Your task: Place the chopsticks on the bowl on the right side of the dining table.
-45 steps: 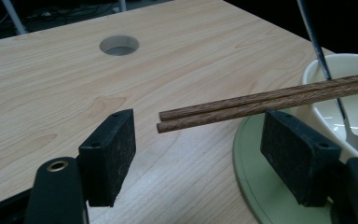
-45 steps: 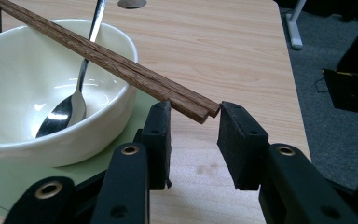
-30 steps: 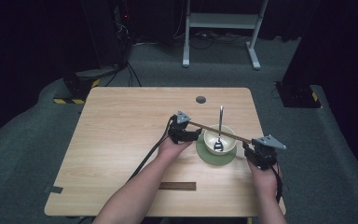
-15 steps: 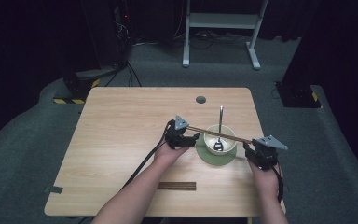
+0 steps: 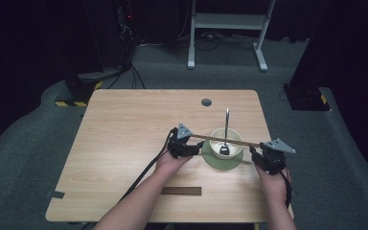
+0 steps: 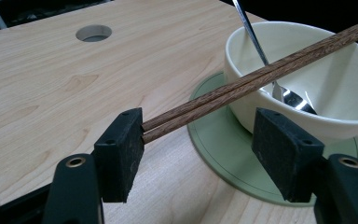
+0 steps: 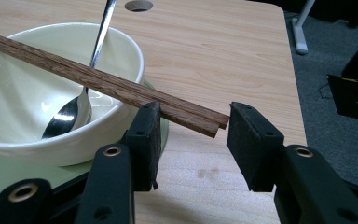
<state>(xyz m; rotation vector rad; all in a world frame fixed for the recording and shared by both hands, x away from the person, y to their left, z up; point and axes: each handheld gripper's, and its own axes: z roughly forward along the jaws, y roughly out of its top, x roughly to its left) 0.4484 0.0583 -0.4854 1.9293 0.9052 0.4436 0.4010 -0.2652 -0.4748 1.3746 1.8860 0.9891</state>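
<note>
Spanning a glossy cream bowl [image 5: 225, 148] near the pale wood-grain bench's [image 5: 124, 143] right edge: two dark wooden chopsticks [image 6: 242, 86], ends between the left gripper [image 6: 200, 149], lately narrowing, and right gripper [image 7: 193, 144], lately widening, both unclamped.

Left gripper backs off from the bowl

The left gripper [image 5: 191, 150] has slid leftward from the bowl [image 5: 225, 143], jaws closing a little; the right gripper [image 5: 258, 157] jaws eased apart (chopsticks [image 5: 225, 140] apparently lie between both pairs).

Wooden table [image 5: 124, 129] bears a green saucer [image 5: 211, 163] and dark strip [image 5: 181, 191]
</note>
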